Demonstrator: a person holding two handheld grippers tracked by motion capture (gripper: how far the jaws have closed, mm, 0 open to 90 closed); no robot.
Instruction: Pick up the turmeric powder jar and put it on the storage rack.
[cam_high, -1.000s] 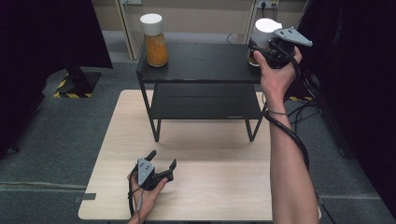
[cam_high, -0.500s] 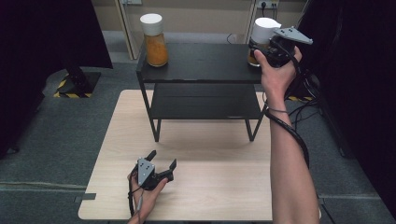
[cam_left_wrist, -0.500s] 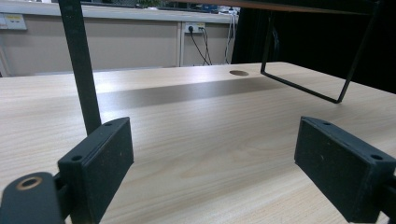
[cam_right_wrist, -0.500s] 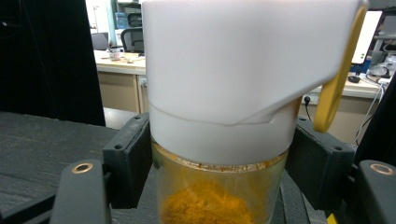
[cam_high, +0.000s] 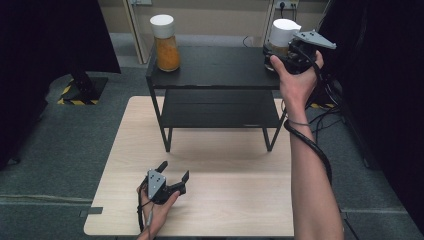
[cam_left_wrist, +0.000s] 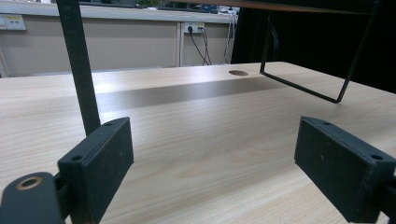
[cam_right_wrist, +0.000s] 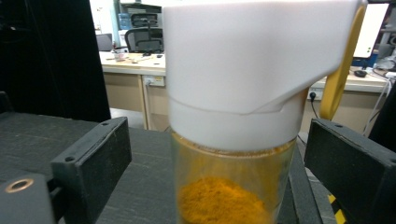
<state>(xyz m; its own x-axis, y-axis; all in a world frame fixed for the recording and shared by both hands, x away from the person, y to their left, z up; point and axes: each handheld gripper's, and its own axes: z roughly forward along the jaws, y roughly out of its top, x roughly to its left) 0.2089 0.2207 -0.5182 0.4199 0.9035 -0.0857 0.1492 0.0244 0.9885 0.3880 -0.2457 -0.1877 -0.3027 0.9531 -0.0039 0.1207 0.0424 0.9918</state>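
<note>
Jaws of the right gripper, just opened, flank the white-lidded glass jar of orange powder without touching, leaving it standing on the far right of the black metal shelf; the left gripper rests open and empty on the near light wooden table.

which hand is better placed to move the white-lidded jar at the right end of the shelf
Right. The right tool is already up at that jar, its jaws just opened and standing either side of it without touching. The left tool rests low on the table.

Each gripper is black with a grey three-cornered plate on top and flat rectangular pads bearing small screw holes. A black cable winds around the bare right forearm.
</note>
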